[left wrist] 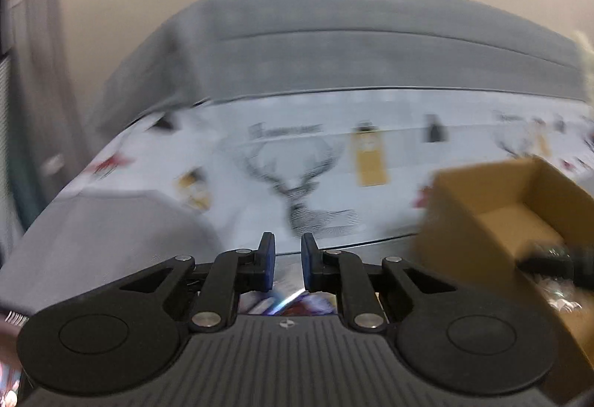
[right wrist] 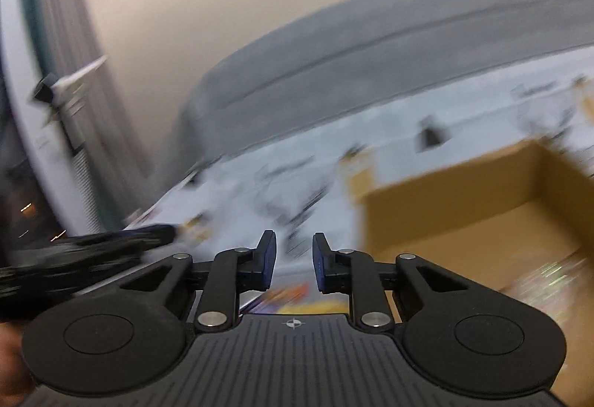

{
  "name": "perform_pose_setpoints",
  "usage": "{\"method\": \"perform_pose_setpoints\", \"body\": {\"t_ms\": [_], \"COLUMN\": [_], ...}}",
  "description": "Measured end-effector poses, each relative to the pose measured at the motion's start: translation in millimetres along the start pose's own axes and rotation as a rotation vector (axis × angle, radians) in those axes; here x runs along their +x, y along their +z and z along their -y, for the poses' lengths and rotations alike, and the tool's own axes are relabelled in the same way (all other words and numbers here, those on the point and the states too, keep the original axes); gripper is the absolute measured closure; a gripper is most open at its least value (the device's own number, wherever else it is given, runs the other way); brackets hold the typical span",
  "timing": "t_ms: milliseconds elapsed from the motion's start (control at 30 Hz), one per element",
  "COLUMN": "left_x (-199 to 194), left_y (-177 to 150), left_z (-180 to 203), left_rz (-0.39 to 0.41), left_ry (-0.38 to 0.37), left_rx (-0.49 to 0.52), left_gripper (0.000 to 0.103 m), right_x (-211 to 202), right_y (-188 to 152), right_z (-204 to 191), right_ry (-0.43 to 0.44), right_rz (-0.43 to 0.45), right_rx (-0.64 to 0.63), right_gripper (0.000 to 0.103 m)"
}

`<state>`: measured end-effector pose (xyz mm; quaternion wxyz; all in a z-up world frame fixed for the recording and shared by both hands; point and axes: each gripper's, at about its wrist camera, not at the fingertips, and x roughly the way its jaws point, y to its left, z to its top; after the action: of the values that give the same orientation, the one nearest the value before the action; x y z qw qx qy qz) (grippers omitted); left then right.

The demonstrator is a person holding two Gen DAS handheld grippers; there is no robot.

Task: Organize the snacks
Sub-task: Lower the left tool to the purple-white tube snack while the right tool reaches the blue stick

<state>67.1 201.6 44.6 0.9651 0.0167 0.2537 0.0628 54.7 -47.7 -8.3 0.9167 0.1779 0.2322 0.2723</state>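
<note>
Two grippers, both blurred. Left gripper (left wrist: 288, 260): blue pads drawn close with a narrow gap, a shiny snack wrapper (left wrist: 286, 303) below them; whether it is pinched I cannot tell. Right gripper (right wrist: 294, 260): slightly wider gap, colourful packet (right wrist: 293, 295) beneath, grip likewise unclear. Cardboard box (right wrist: 445, 217) stands open toward the right edge of the deer-print tablecloth (left wrist: 297, 184); grey sofa (left wrist: 352, 47) behind.

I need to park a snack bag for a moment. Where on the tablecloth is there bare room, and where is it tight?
Free: the printed tablecloth between the cardboard box and the grey cushion, back to the grey sofa. Crowded: the box side, where the right claw hangs over shiny wrappers. The box's far floor looks bare.
</note>
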Motion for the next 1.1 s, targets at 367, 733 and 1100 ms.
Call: {"method": "perform_pose_setpoints", "body": {"t_ms": [367,733,1100], "left_x": [51.3,114.9,153.4], "left_y": [-5.5,-52.9,-64.4], "left_z": [-35.8,-31.6,-34.2], "left_rz": [-0.162,-0.338,-0.346], "left_ry": [0.043,0.013,-0.011], "left_rx": [-0.114,-0.038,-0.01], "left_gripper": [0.087,0.083,0.042], "right_x": [96.3,145.0,156.7], "right_y": [-74.0,-86.0,-90.1], "right_z": [-7.8,10.5,1.2], "right_ry": [-0.197,-0.42,-0.381], "right_rz": [-0.363,-0.4,-0.39], "right_rx": [0.175,0.267,0.072], "right_gripper": [0.068,0.04,0.086]}}
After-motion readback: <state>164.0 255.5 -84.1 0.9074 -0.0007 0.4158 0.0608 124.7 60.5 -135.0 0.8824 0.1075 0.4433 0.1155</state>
